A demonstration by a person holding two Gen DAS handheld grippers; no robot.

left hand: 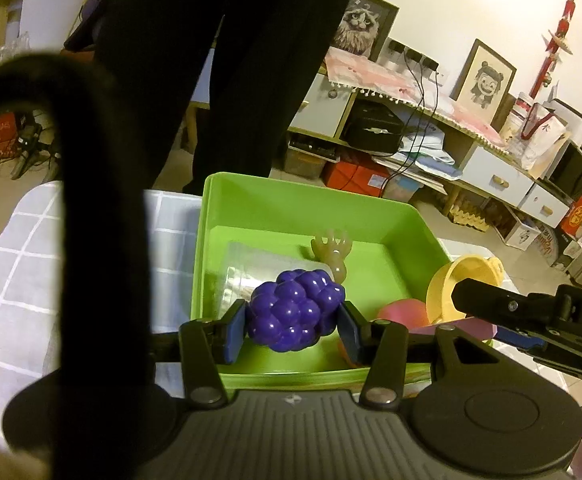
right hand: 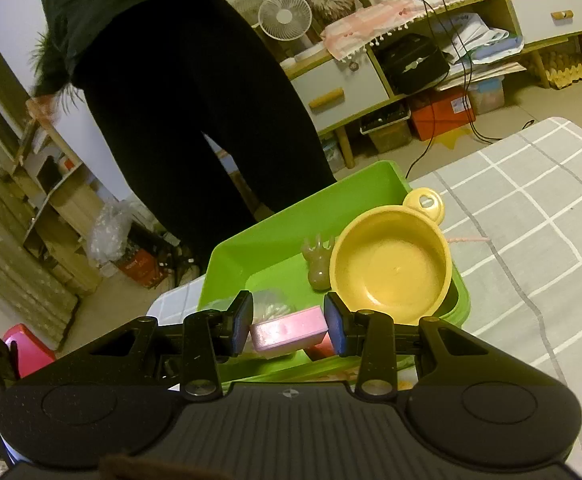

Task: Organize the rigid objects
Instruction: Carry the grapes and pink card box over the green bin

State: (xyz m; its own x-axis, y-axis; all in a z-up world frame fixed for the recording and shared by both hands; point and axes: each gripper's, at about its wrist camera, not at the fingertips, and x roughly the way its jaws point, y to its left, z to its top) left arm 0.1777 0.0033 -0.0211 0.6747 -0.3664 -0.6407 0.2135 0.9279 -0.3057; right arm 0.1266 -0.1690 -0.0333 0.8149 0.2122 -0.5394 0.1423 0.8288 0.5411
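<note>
My left gripper [left hand: 293, 326] is shut on a purple toy grape bunch [left hand: 297, 314] and holds it above the near part of the green bin [left hand: 319, 204]. Inside the bin lie a clear plastic box [left hand: 247, 268] and a beige hand-shaped toy [left hand: 333, 252]. My right gripper [right hand: 289, 322] is shut on a pink block [right hand: 287, 330] over the near edge of the green bin [right hand: 275, 232]. A yellow bowl with a ring handle [right hand: 391, 268] rests on the bin's right rim; it also shows in the left wrist view [left hand: 465, 284]. The right gripper shows at the right of the left wrist view [left hand: 531, 312].
The bin stands on a grey checked cloth [right hand: 531, 216]. A person in black [right hand: 179, 80] stands just behind the bin. A low cabinet with drawers [right hand: 431, 52], boxes and cables lies beyond on the floor. A black cable loops across the left of the left wrist view [left hand: 91, 200].
</note>
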